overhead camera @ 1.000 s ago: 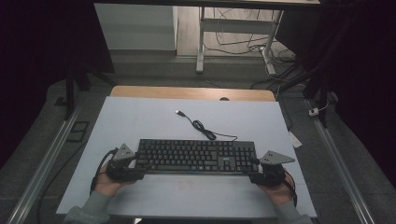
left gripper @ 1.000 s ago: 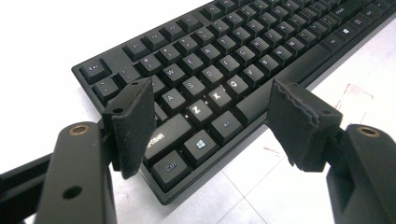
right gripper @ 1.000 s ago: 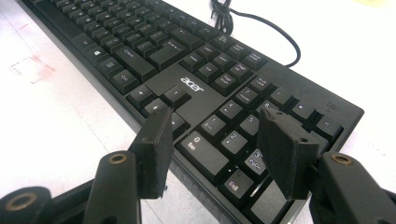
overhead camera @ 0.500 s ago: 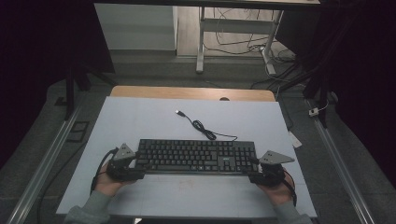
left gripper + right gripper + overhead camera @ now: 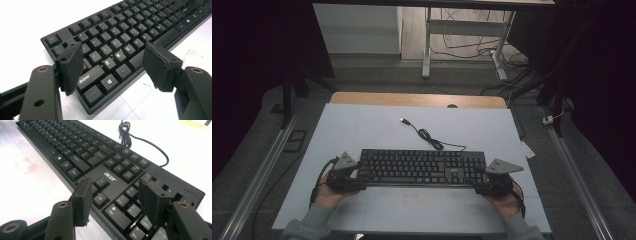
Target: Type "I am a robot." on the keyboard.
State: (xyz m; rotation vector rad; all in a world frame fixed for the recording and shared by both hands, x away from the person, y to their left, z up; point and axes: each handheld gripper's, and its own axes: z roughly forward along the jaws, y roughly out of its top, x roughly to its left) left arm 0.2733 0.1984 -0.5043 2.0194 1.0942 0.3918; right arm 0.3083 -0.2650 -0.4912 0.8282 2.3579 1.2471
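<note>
A black Acer keyboard (image 5: 422, 167) lies flat on the white table mat (image 5: 362, 125), near the front edge. Its black cable (image 5: 432, 140) coils behind it and ends in a USB plug (image 5: 403, 120). My left gripper (image 5: 358, 179) sits at the keyboard's left end, open. In the left gripper view its jaws (image 5: 113, 56) stand wide apart over the front left corner of the keyboard (image 5: 120, 37). My right gripper (image 5: 482, 185) is at the right end, open, its jaws (image 5: 116, 188) spread above the number pad of the keyboard (image 5: 100, 162). The cable (image 5: 127, 132) lies beyond.
Faint red marks (image 5: 412, 196) show on the mat in front of the keyboard. A wooden strip (image 5: 412, 99) edges the far side of the table. Metal rails (image 5: 267, 165) run along both sides. A white slip (image 5: 527, 149) lies off the right edge.
</note>
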